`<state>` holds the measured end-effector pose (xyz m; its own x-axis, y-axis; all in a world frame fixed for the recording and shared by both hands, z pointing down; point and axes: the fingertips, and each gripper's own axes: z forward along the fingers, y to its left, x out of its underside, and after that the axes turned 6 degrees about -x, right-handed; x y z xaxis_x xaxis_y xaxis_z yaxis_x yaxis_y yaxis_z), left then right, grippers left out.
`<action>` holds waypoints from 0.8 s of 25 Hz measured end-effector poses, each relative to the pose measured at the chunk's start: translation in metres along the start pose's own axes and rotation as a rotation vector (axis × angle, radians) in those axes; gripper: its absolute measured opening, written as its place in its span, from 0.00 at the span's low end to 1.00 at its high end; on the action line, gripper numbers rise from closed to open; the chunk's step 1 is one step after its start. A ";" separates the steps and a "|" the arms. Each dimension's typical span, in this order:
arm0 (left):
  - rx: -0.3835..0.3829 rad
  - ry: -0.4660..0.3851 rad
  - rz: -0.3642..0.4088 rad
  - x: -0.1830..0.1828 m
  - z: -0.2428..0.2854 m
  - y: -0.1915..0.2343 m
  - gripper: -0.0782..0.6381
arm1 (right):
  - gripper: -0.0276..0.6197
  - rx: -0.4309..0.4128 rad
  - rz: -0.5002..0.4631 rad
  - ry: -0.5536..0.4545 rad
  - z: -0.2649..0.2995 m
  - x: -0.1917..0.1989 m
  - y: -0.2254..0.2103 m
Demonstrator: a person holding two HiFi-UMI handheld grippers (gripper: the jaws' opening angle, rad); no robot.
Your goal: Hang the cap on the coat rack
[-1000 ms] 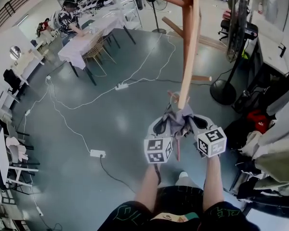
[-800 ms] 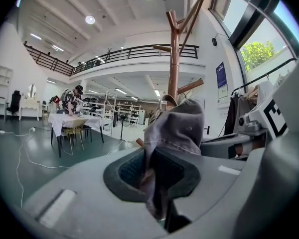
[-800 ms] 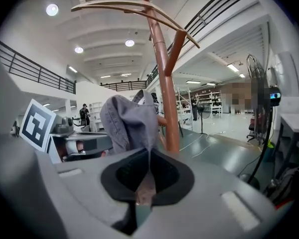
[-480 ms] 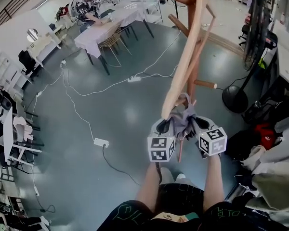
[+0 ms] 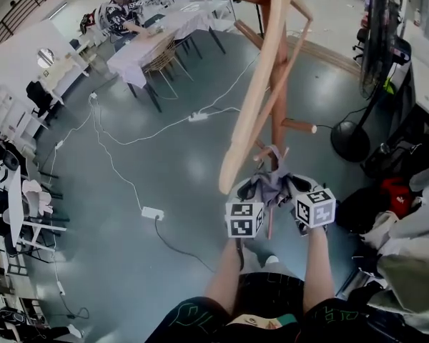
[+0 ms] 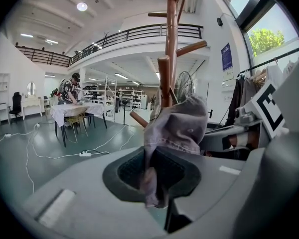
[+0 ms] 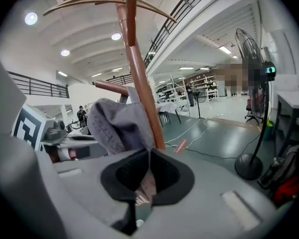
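Observation:
A grey denim cap (image 5: 270, 181) hangs bunched between my two grippers, just in front of the wooden coat rack (image 5: 275, 84). My left gripper (image 5: 253, 189) is shut on the cap's left edge; in the left gripper view the fabric (image 6: 173, 128) rises from the jaws (image 6: 157, 183) toward the rack's pole (image 6: 170, 49). My right gripper (image 5: 292, 186) pinches the other edge, and its jaws are opening slightly with the cloth (image 7: 120, 123) still pressed between them (image 7: 148, 176). The cap sits by the rack's short lower pegs (image 5: 299, 126). A long pale arm of the rack (image 5: 252, 113) slants down past the left gripper.
A standing fan's base (image 5: 347, 138) is on the floor to the right of the rack. Clothes and bags (image 5: 404, 213) crowd the right side. A power strip (image 5: 152, 212) and cables lie on the grey floor at left. A person sits at a white-clothed table (image 5: 154, 41) far back.
Both grippers have kept their hold on the cap. The view has swung, and the rack's long pale arm now ends lower and further left, beside the left gripper.

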<state>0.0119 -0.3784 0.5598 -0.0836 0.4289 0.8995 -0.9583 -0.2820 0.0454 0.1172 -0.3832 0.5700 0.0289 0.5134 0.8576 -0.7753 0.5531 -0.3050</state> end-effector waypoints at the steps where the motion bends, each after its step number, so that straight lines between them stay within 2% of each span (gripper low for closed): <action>1: 0.001 0.004 0.009 0.001 0.001 0.000 0.19 | 0.07 0.006 0.008 0.003 0.000 0.001 -0.002; 4: -0.014 0.024 0.061 0.008 0.002 0.002 0.22 | 0.09 0.025 0.025 0.009 0.001 0.003 -0.005; 5: -0.016 0.033 0.068 0.011 0.002 0.003 0.23 | 0.13 0.032 0.031 0.010 0.000 0.005 -0.007; 8: -0.016 0.051 0.049 0.018 0.001 0.008 0.24 | 0.24 0.047 0.046 0.010 -0.003 0.010 -0.013; 13: -0.038 0.000 -0.009 0.006 -0.010 0.025 0.24 | 0.25 0.054 0.026 -0.077 -0.012 -0.007 -0.012; 15: -0.046 -0.055 -0.020 -0.010 -0.017 0.029 0.23 | 0.24 0.047 0.008 -0.124 -0.015 -0.018 -0.006; 20: -0.051 -0.204 -0.031 -0.050 -0.037 0.029 0.15 | 0.05 0.024 -0.077 -0.221 -0.029 -0.046 0.010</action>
<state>-0.0212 -0.3768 0.4998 -0.0021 0.2530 0.9675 -0.9726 -0.2255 0.0568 0.1266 -0.3822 0.5158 -0.0480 0.3127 0.9486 -0.7909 0.5681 -0.2273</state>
